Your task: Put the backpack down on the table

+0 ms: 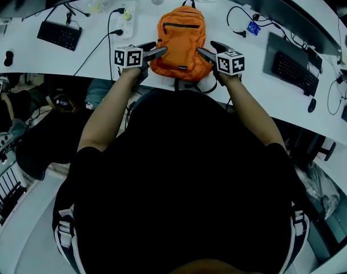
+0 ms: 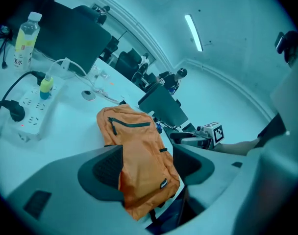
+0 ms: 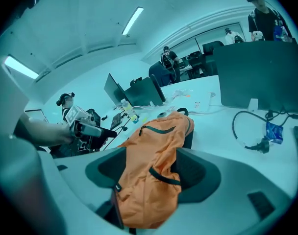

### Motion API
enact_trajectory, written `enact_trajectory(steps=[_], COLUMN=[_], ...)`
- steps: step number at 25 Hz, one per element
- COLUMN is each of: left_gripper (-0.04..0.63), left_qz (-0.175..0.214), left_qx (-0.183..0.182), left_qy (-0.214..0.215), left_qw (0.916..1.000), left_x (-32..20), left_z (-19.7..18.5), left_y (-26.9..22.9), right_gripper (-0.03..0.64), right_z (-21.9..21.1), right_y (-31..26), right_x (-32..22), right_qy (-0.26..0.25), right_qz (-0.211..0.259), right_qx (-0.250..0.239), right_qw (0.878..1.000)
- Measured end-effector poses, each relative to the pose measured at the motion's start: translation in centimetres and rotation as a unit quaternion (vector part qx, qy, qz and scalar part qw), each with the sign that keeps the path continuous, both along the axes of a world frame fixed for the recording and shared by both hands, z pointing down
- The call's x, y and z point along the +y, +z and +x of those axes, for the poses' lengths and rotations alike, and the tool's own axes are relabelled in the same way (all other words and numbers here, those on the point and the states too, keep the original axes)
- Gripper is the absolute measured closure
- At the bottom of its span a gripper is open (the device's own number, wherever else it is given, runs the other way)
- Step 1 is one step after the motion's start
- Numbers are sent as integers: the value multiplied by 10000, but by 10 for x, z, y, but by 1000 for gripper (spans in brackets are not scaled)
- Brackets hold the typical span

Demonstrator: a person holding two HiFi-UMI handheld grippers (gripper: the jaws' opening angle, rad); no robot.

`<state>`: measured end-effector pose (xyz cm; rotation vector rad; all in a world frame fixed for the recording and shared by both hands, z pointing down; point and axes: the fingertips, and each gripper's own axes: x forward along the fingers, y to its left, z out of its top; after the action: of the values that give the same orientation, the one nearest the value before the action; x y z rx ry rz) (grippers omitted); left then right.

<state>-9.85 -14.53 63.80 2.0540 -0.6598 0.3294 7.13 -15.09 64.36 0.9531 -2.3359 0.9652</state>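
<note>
Backpack (image 1: 181, 41) lies on table (image 1: 31, 56), long axis and handle pointing away; left gripper (image 1: 160, 51) and right gripper (image 1: 202, 53) pinch its sides.

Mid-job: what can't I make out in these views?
Left gripper, right gripper, own views: jaws apart around the backpack; its fabric overlaps the pads, so pressing or not is unclear.
Backpack's underside: all views, turned down.
Bottle label: left gripper view, too small.

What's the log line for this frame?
left gripper: closed on backpack | right gripper: closed on backpack | backpack: lying on table, bottom at near edge
</note>
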Motion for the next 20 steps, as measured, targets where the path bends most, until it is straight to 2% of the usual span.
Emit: enact_trajectory(steps=[3, 8, 12, 17, 20], left_gripper=[278, 293, 383, 443, 467], left_qz=[206, 802, 890, 927, 1055], left_qx=[114, 486, 629, 795, 897], left_qy=[66, 161, 175, -59, -61], left_qw=[9997, 9955, 9939, 9925, 9903], left_x=[10, 26, 44, 58, 68], left_z=[7, 20, 26, 26, 30], left_y=[-16, -49, -61, -74, -81], right_gripper=[311, 386, 444, 471, 492], right_z=[-5, -10, -6, 5, 13], right_y=[-13, -33, -50, -67, -74], right_x=[12, 31, 41, 45, 50], right_qy=[-76, -205, -245, -164, -70], right_qz=[22, 152, 306, 442, 463], right_qx=[-217, -452, -590, -777, -897], right_qw=[9997, 9987, 9975, 9959, 9949])
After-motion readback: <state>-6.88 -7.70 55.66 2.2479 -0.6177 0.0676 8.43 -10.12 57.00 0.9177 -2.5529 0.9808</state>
